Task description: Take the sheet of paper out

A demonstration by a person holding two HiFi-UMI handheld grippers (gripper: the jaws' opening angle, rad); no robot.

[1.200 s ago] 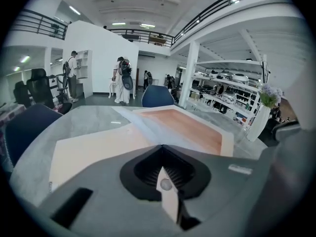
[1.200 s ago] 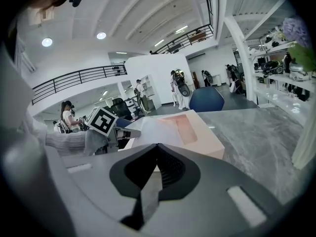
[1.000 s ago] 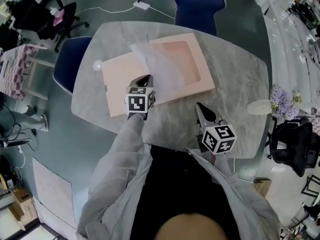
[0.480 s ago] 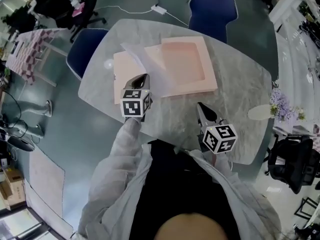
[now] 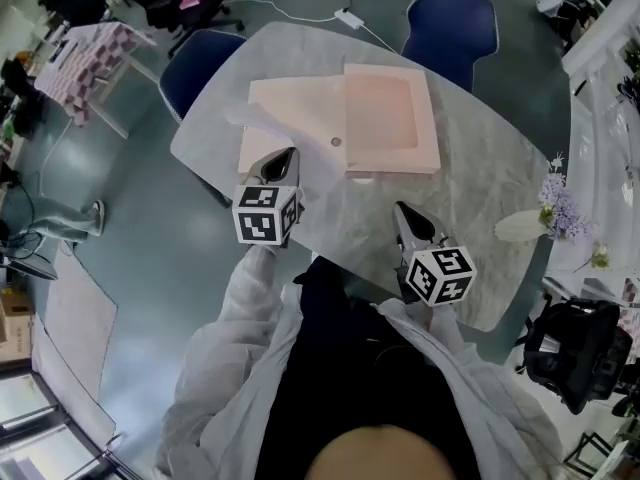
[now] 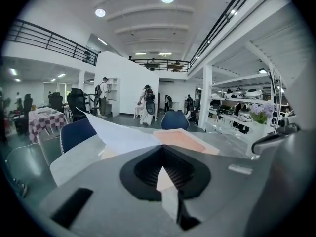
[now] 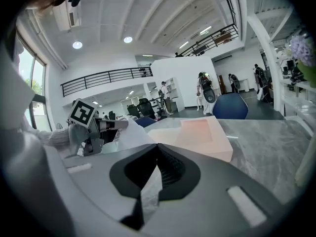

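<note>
A pink folder lies open on the grey marble table. A white sheet of paper lifts off the folder's left half, with one corner pinched in my left gripper, which is shut on it above the table. In the left gripper view the sheet fans up and left from the closed jaws, and the folder lies beyond. My right gripper hovers to the right near the table's front edge, shut and holding nothing. The right gripper view shows the left gripper, the sheet and the folder.
A white vase of purple flowers stands at the table's right edge. Blue chairs sit behind the table and at its left. A chequered table stands further left. A small round clasp sits on the folder.
My left gripper has risen and drawn back with the sheet, which has slid leftward off the folder's right half. The right gripper has shifted only a little.
</note>
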